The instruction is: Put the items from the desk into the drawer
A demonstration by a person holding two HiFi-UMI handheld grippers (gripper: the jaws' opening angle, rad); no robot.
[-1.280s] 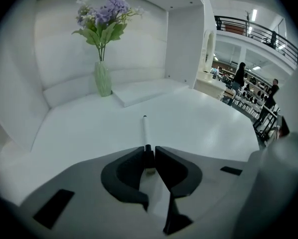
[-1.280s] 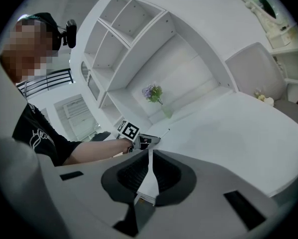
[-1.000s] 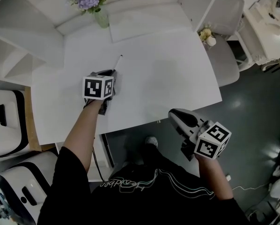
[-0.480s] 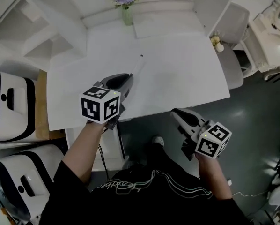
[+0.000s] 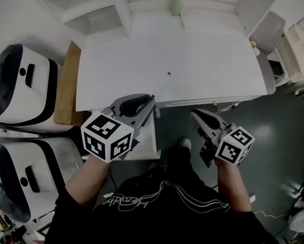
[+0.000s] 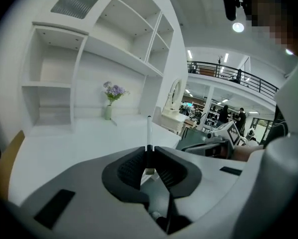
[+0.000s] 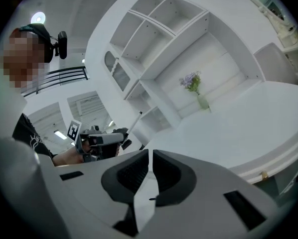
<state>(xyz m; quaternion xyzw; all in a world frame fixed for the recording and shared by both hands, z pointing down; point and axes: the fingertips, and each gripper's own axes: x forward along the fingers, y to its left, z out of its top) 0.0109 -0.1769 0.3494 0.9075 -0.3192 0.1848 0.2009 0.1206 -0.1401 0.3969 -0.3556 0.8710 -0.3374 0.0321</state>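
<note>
A slim white pen [image 6: 149, 133] with a dark tip stands upright between my left gripper's [image 6: 149, 152] jaws, which are shut on its lower end. In the head view the left gripper [image 5: 148, 101] hangs at the front edge of the white desk [image 5: 203, 60], and the pen [image 5: 161, 83] sticks out over the desktop. Below that edge a white drawer unit [image 5: 146, 136] shows, partly hidden by the gripper. My right gripper [image 5: 196, 117] is off the desk's front edge, shut, with nothing in it [image 7: 150, 156]. From the right gripper view the left gripper [image 7: 101, 141] and its pen [image 7: 135, 121] appear at the left.
A vase of purple flowers [image 5: 177, 3] stands at the desk's back, under white shelves [image 5: 91, 14]. Two white-and-black machines [image 5: 20, 85] and a wooden board [image 5: 65, 83] are at the left. A grey chair [image 5: 268, 32] stands at the desk's right. The floor is dark.
My left gripper has lifted the pen off the desktop and drawn back to the desk's front edge. The head view has pulled back with it. The right gripper has hardly moved.
</note>
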